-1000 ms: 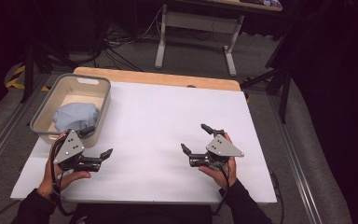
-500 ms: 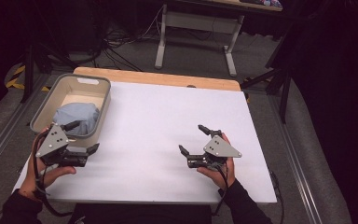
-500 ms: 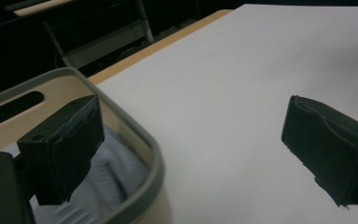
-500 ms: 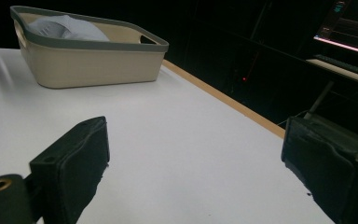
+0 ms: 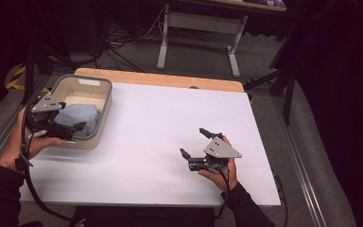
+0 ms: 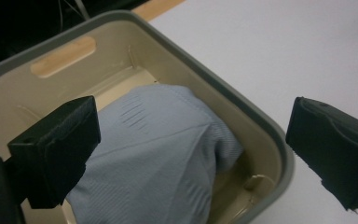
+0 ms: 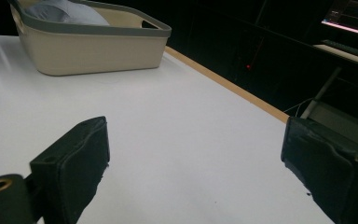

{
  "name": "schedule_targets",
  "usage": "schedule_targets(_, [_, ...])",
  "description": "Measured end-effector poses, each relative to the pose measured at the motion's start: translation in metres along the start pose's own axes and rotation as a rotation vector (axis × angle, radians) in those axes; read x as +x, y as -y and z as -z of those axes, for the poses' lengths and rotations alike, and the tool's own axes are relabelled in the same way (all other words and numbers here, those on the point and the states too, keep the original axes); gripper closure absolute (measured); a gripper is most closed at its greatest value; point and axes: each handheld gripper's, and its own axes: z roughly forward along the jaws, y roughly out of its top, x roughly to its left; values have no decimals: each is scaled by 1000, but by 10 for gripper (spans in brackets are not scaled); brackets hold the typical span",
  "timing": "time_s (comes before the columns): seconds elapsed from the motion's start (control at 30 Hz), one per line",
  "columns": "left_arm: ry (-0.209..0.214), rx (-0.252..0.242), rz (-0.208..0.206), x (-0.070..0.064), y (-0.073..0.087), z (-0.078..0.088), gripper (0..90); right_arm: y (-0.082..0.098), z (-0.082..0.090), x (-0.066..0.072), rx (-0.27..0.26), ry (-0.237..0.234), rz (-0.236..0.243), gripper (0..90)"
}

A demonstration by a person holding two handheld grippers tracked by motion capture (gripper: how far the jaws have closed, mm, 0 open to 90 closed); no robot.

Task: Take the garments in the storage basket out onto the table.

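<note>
Left gripper hovers over the near edge of the beige bin, jaws just opening, empty, above the blue cloth. Right gripper rests low on the white desk, jaws apart, holding nothing.

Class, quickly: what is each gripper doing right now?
Left gripper: open, above the blue cloth in the bin.
Right gripper: open, holding nothing.
</note>
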Motion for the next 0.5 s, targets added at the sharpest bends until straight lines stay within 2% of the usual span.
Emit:
schedule_targets(0.07, [-7,41,5,8,-3,-6,40,1,-1,0,5,-6,-1,85])
schedule_targets(0.27, [26,111,62,29,-3,-21,30,2,-3,0,21,-22,-5,83])
schedule_targets(0.43, [66,238,57,36,0,-40,23,3,-6,1,40,-36,-8,83])
schedule_targets(0.5, [58,268,35,36,-3,-43,7,4,-7,2,47,-42,-9,83])
